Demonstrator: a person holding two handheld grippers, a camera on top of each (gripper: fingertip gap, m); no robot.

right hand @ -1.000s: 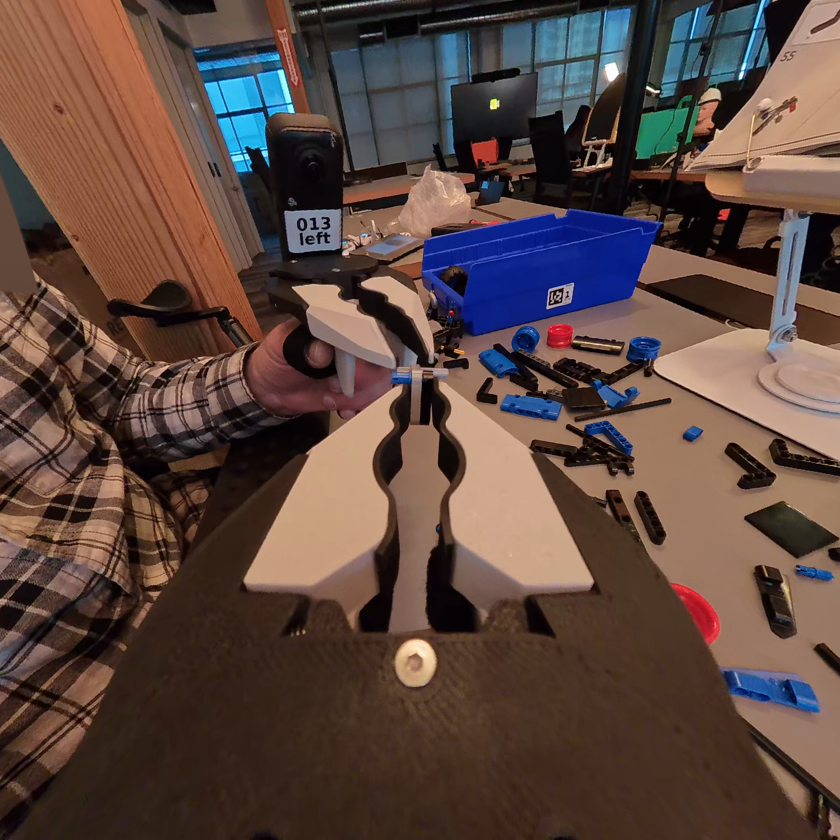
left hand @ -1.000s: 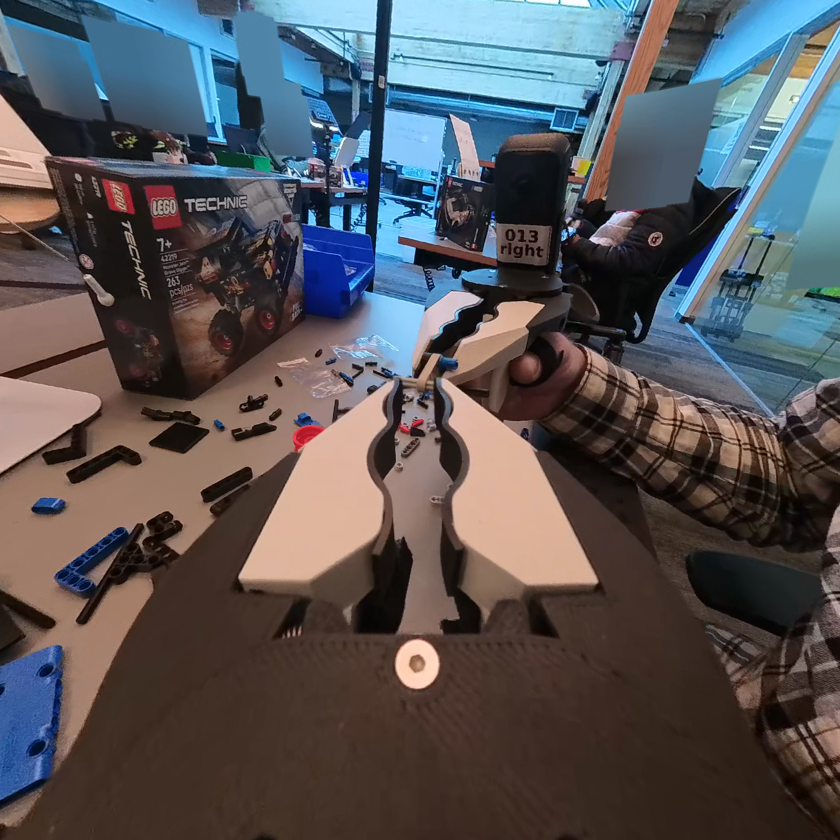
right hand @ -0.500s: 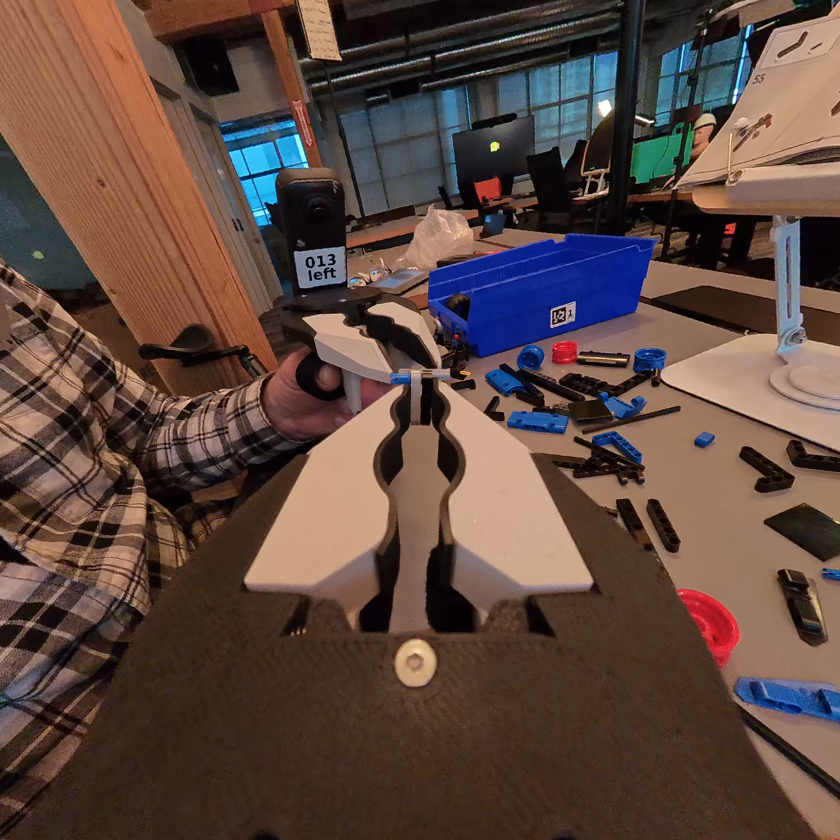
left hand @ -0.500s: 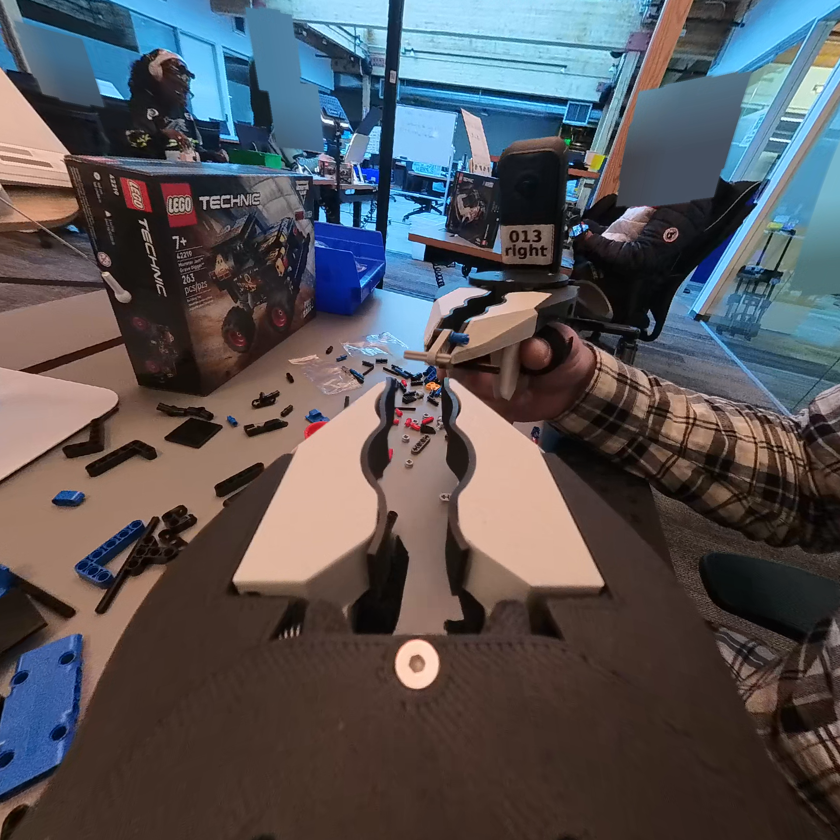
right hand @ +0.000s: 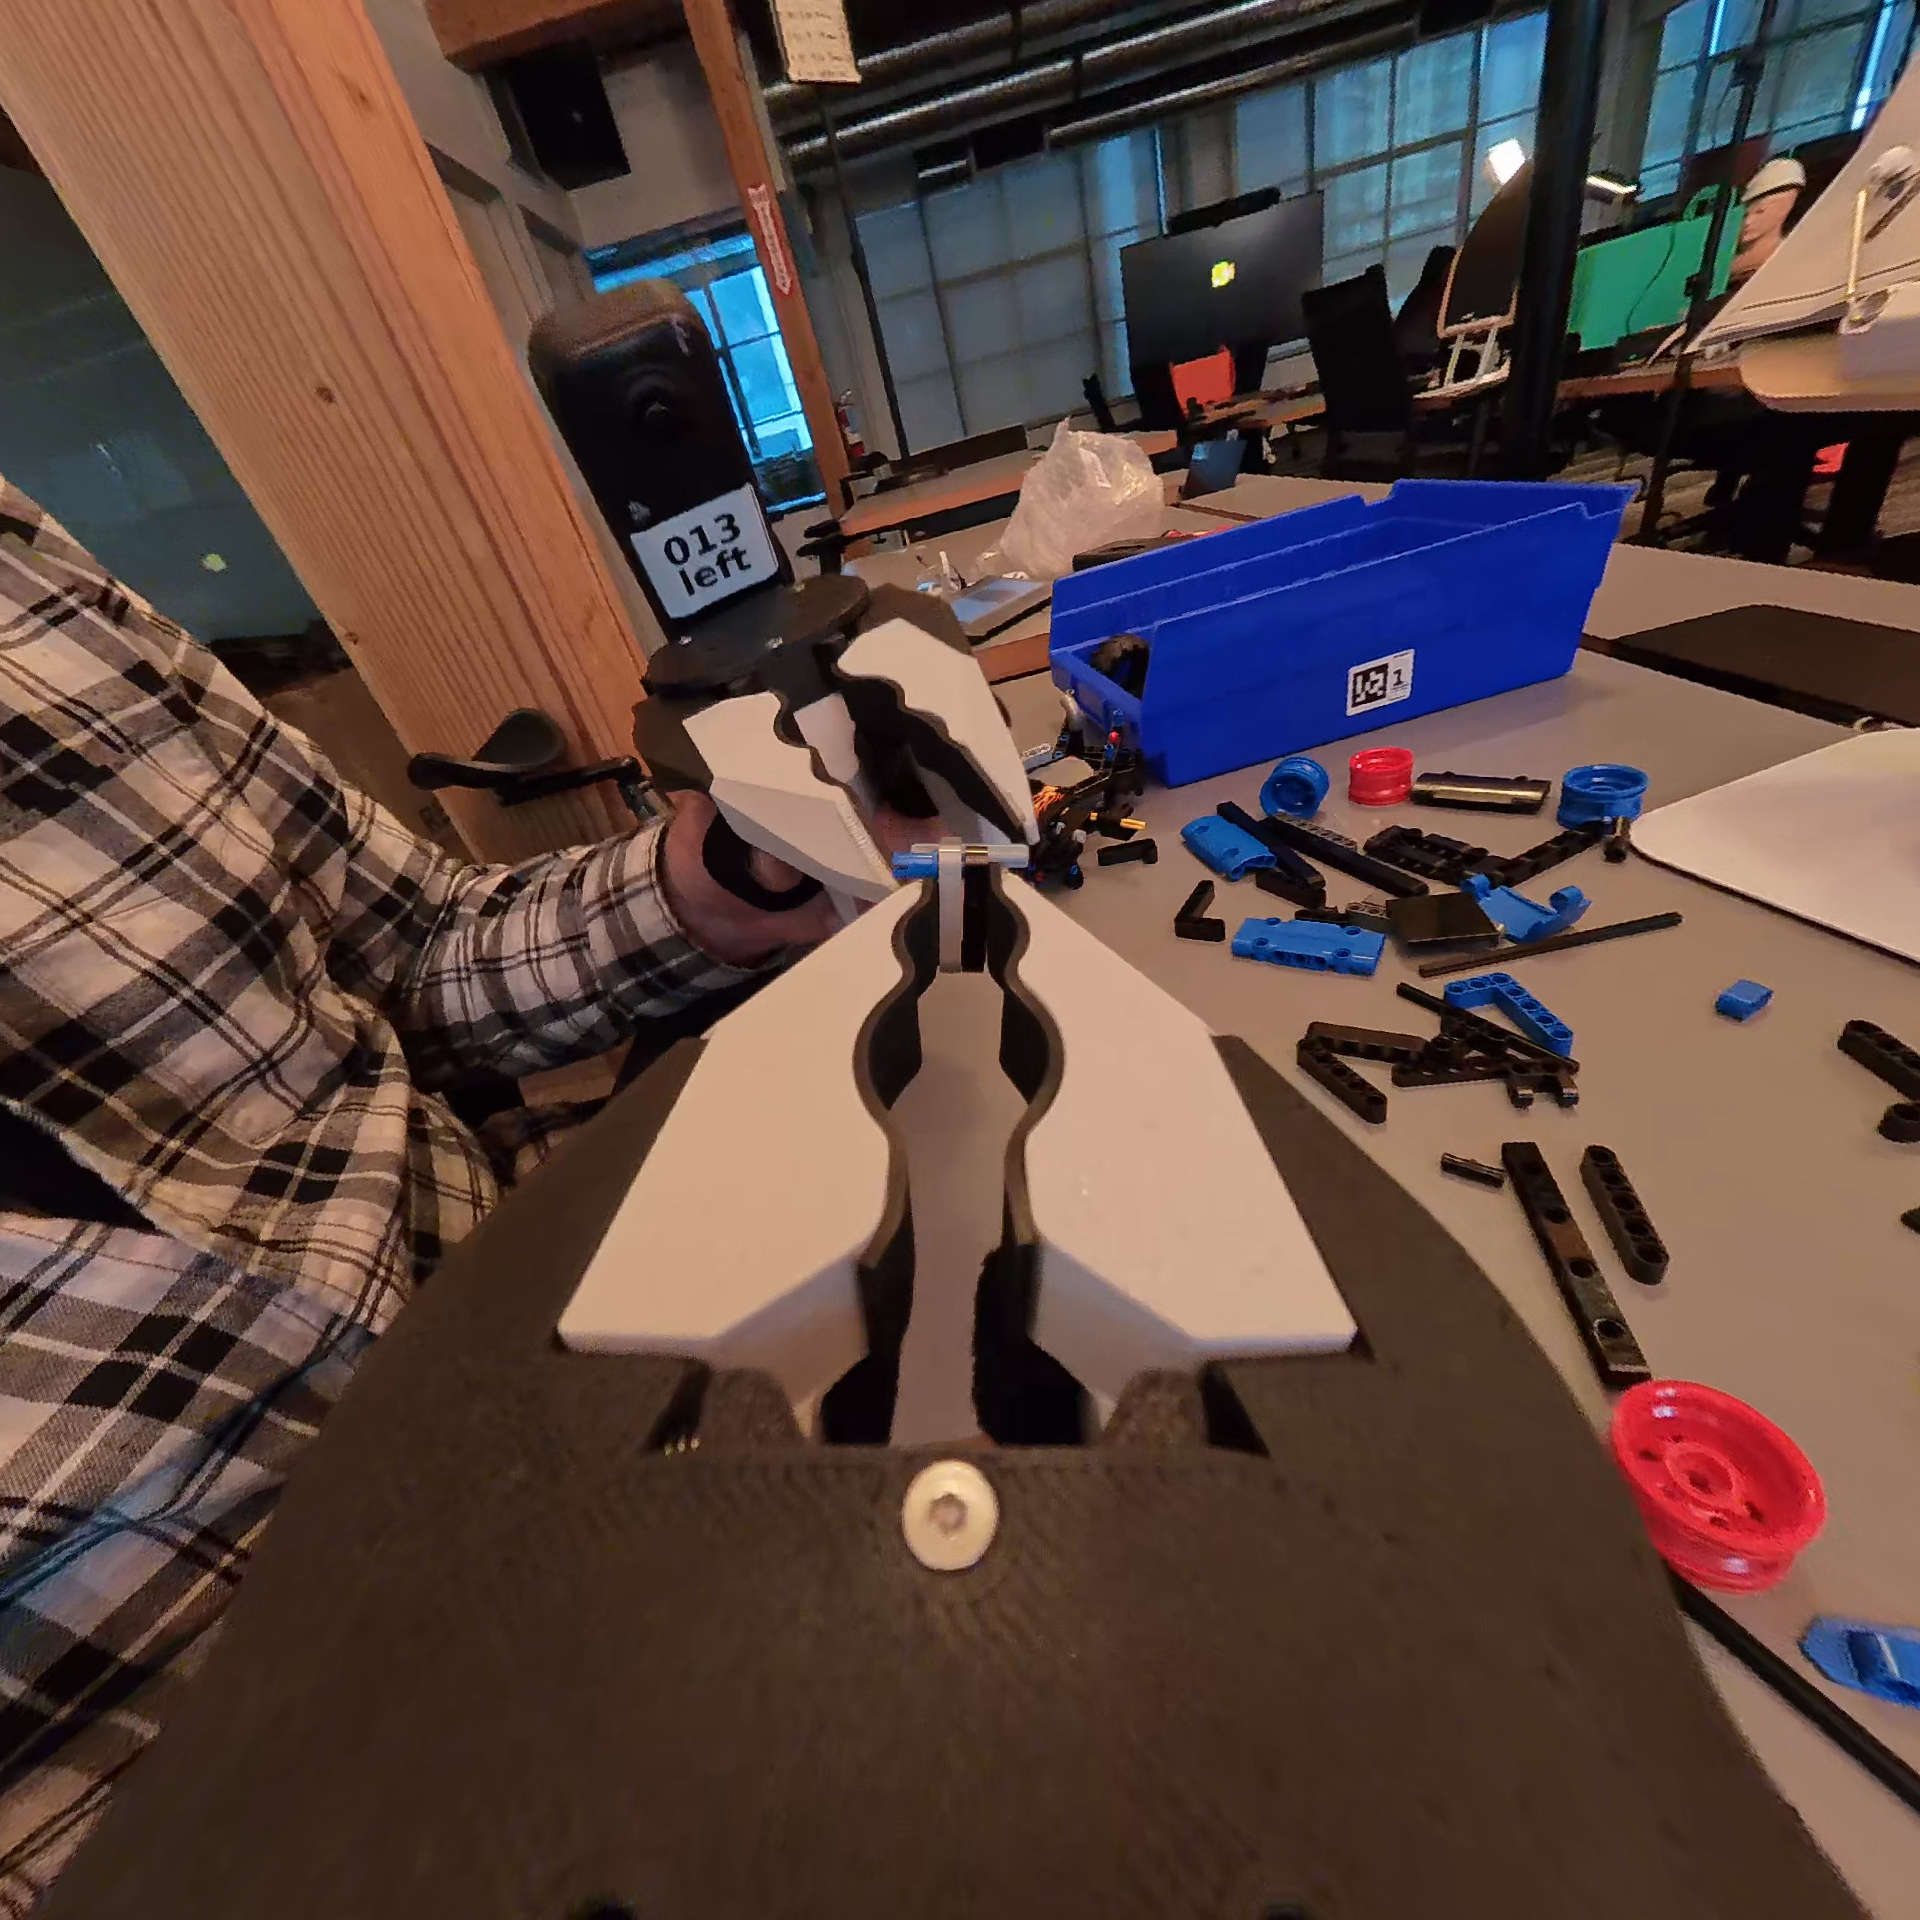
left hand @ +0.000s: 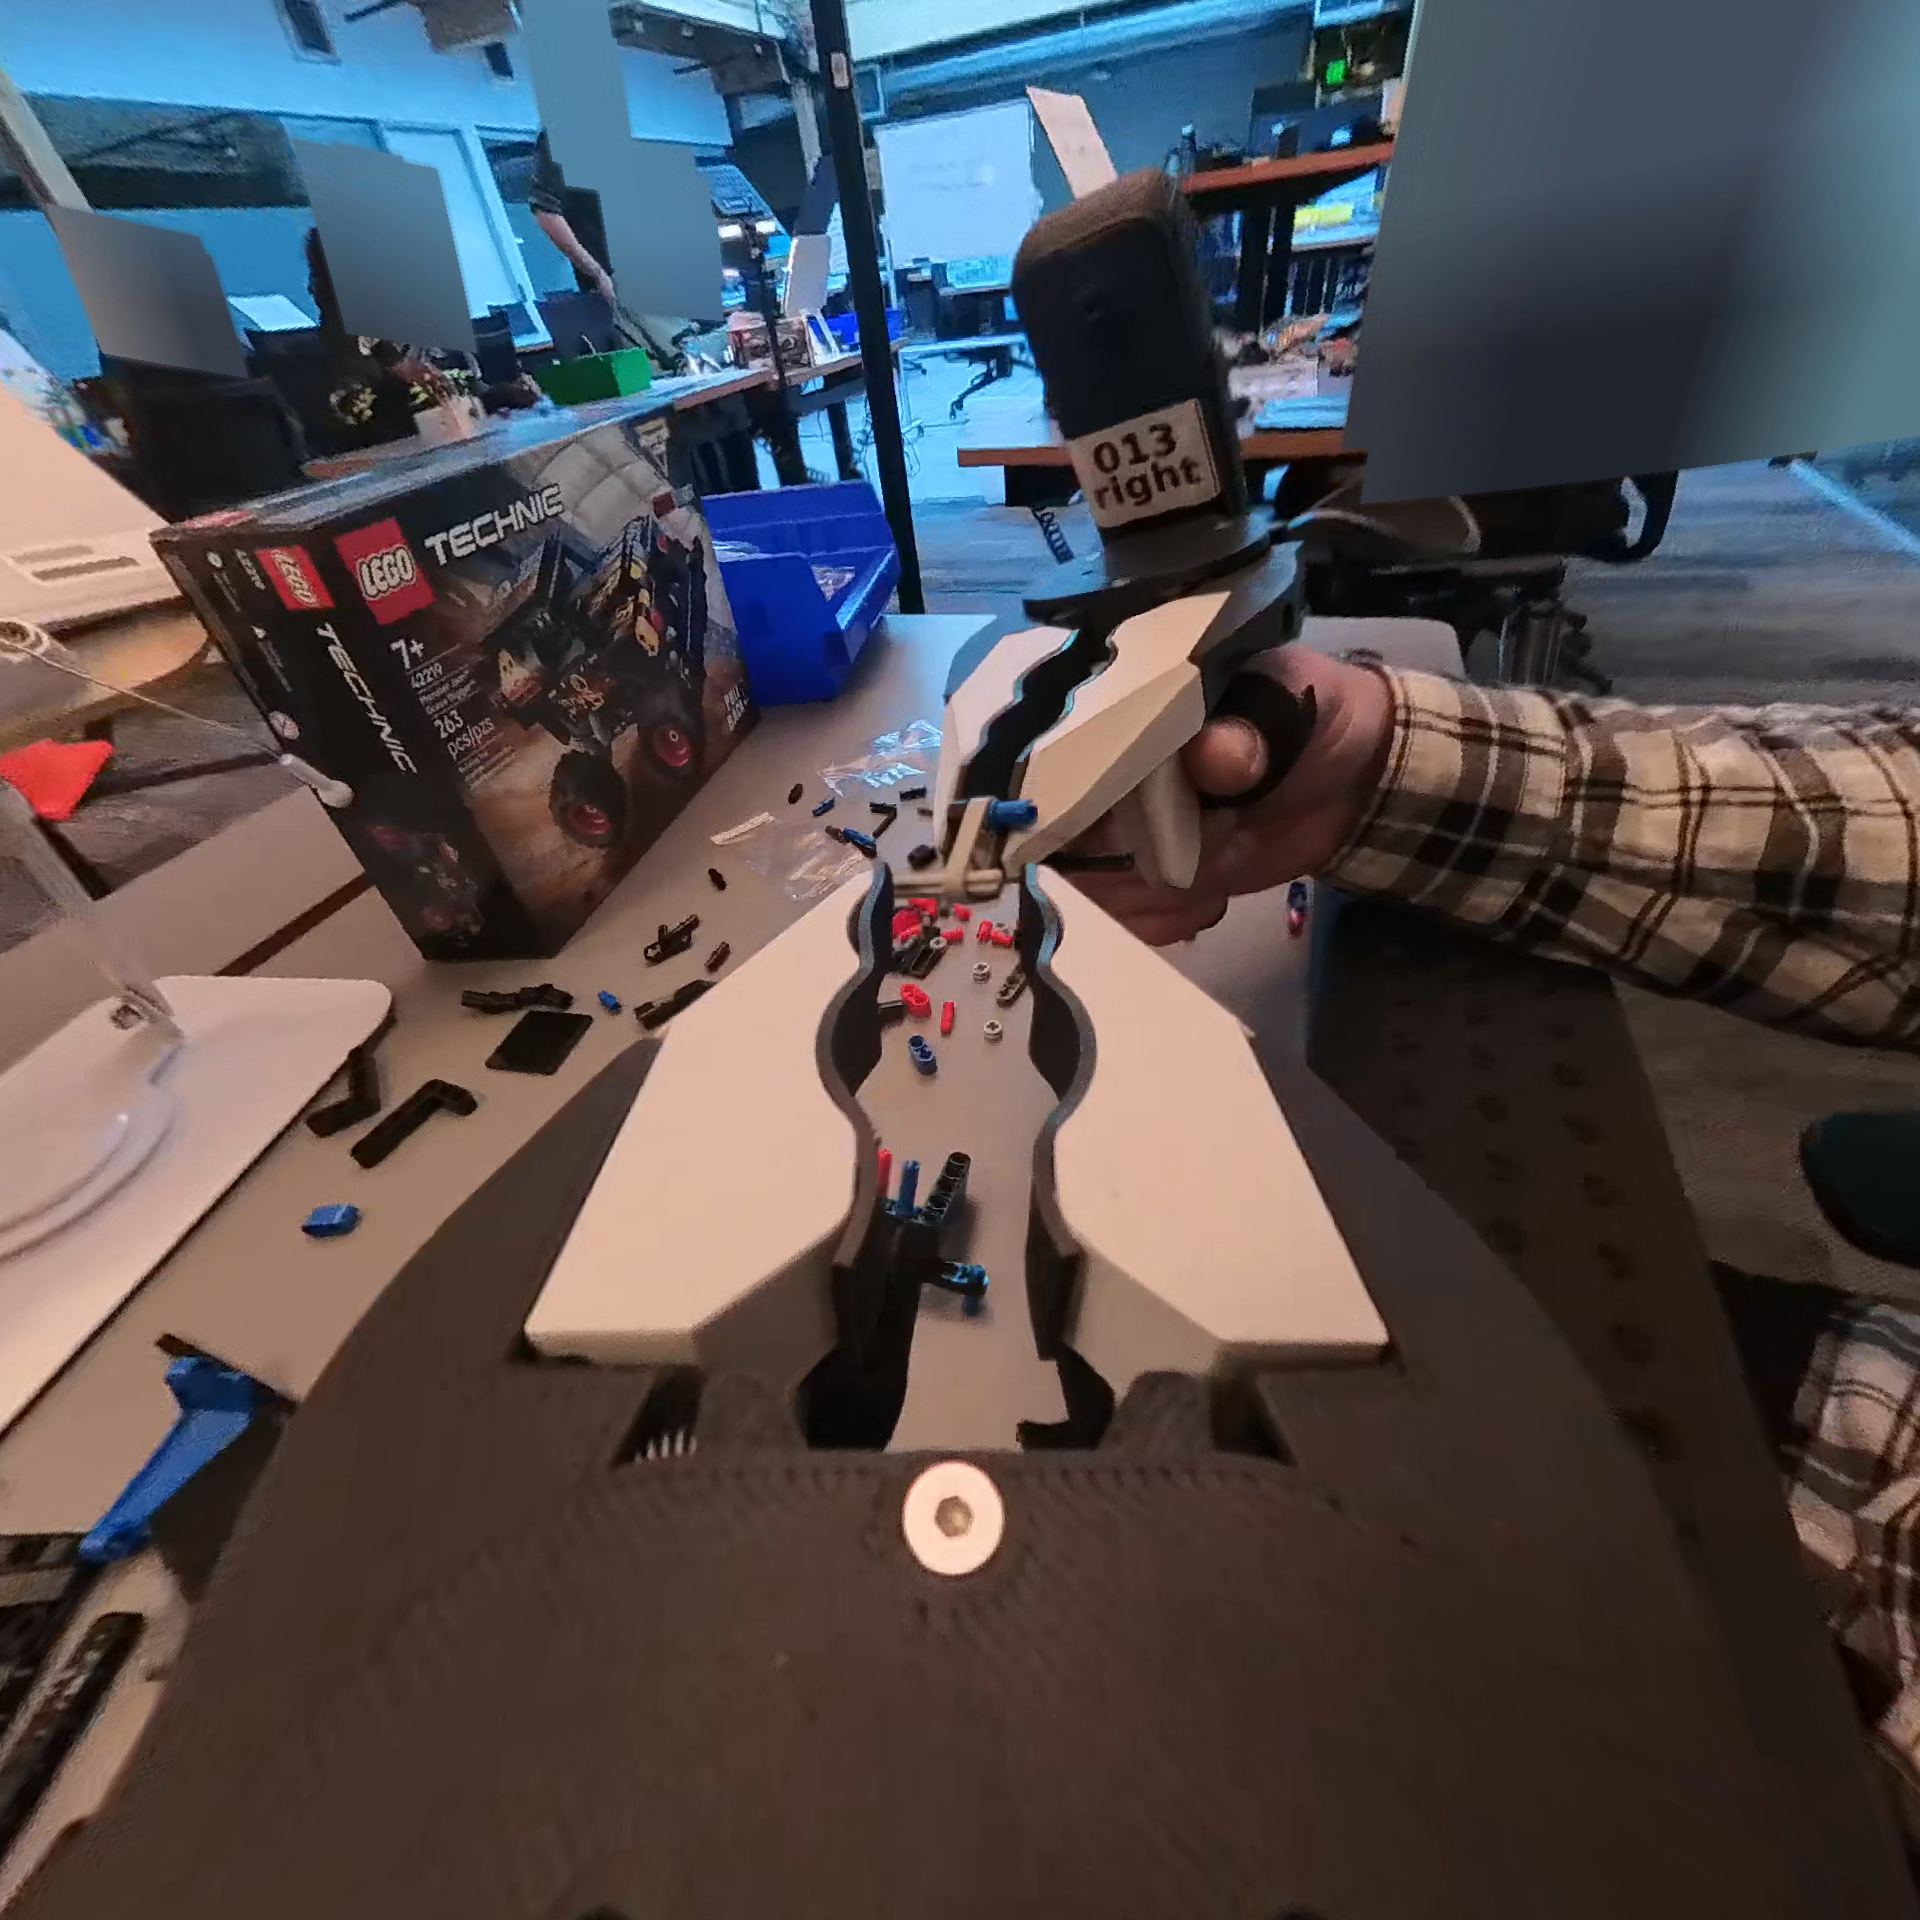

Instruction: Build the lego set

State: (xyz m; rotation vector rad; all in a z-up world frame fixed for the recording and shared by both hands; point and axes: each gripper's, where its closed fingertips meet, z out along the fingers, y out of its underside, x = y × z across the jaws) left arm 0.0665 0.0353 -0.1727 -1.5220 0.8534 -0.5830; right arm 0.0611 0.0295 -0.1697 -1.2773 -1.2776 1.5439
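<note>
My right gripper is shut on a thin light grey beam with a blue pin through its top end. It holds the beam above the table. In the left wrist view the right gripper points down with the grey beam in its tips. My left gripper is open and empty, its tips either side of the beam's lower end. It also shows in the right wrist view. A small black, blue and red assembly shows low in the gap between my left fingers.
A Lego box and a blue bin stand at the back of the grey table. Loose black and blue beams, a red wheel and small red pins lie scattered. A white stand base sits at the left. My left and right fingertips are right by each other. Both grippers' tips are roughly 20 cm from the red wheel.
The two grippers drew apart half a second ago and have come together again. My left gripper has opened wider and tilted down. The right gripper still holds the grey beam.
</note>
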